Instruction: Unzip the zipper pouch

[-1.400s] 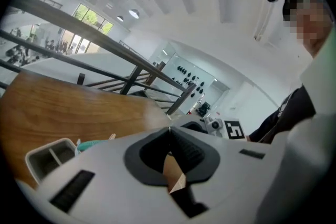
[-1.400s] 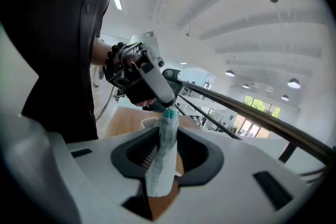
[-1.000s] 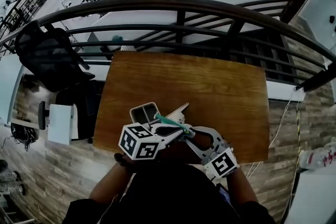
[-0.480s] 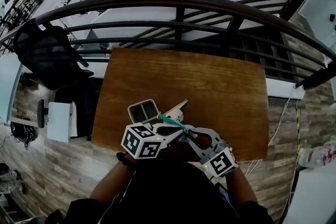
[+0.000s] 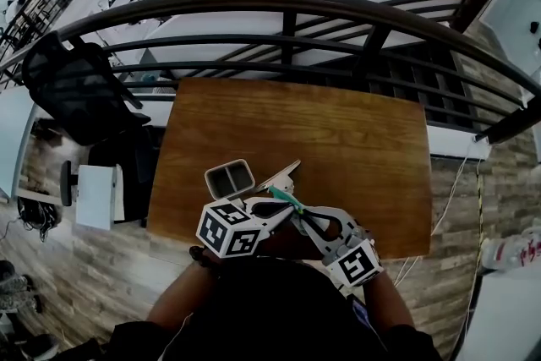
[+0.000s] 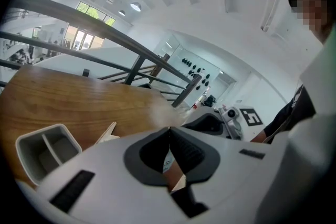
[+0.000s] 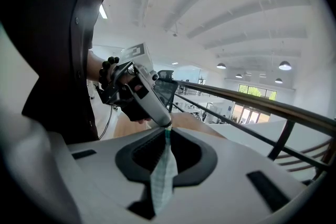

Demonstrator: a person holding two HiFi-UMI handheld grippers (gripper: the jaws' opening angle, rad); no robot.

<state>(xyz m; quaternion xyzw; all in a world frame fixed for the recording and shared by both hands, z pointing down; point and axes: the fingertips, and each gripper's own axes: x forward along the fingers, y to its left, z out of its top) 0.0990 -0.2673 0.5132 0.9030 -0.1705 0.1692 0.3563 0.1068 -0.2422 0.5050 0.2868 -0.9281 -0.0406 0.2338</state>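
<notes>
Above table (image 5: pixel 355 139) edge: only right gripper view shows zipper pouch (image 7: pixel 161 178) pinched by right gripper (image 7: pixel 167 132), jaws just closing; left gripper (image 6: pixel 169 129) clamps its top; zipper indistinct.

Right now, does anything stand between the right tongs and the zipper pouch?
Nothing visible stands between them. The right tongs have just been closing, and the teal zipper pouch is already pinched between them.

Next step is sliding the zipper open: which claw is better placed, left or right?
Likely left. The left claw is shut on the top end of the pouch, while the right claw, just closing, clamps the mesh below as anchor.
</notes>
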